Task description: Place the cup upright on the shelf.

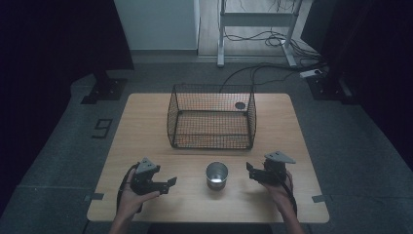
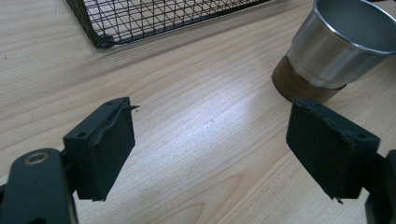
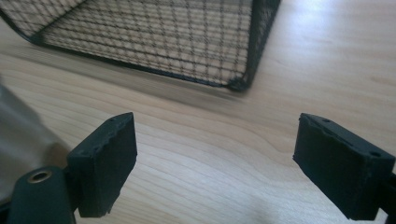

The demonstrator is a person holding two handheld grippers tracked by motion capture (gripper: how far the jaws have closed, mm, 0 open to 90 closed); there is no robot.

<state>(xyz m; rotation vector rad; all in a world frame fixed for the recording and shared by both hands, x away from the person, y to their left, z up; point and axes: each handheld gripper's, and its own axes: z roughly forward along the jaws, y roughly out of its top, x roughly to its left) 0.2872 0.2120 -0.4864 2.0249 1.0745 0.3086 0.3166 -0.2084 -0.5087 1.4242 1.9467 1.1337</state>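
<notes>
A steel cup (image 1: 216, 175) with a brown base stands upright on the wooden table (image 1: 146, 126), near the front edge at the middle. Behind it sits a black wire basket (image 1: 212, 117). My left gripper (image 1: 170, 184) rests left of the cup, open, nothing between its pads; in the left gripper view the cup (image 2: 343, 44) is ahead and to the right of the gripper (image 2: 224, 158). My right gripper (image 1: 250, 170) is right of the cup, open and holding nothing. In the right gripper view the gripper (image 3: 233, 163) faces the basket corner (image 3: 243, 79), with a blurred edge of the cup (image 3: 21, 135) at left.
A round hole (image 1: 240, 105) in the tabletop shows through the basket's far right side. Beyond the table are a white desk frame (image 1: 255, 29) with cables on the grey floor, and dark curtains at both sides.
</notes>
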